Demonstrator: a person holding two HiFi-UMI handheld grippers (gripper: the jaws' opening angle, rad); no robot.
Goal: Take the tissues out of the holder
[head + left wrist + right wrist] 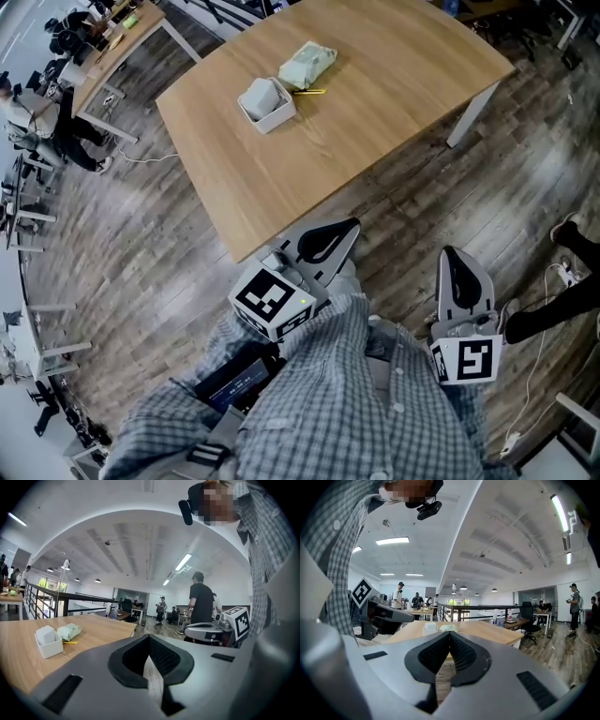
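Left gripper and right gripper both have jaws together, empty, short of the table. The holder with its tissues stands well ahead of both — best reach forward, open one above the tissues, steady the holder.

A blue-grey checked shirt has white buttons; left gripper and right gripper are grey, black-padded, bearing black-and-white marker cubes.

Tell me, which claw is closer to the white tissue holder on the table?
Left. The left claw hangs just off the table's near edge, short of the tissue holder. The right claw is farther back, over the floor to the right.
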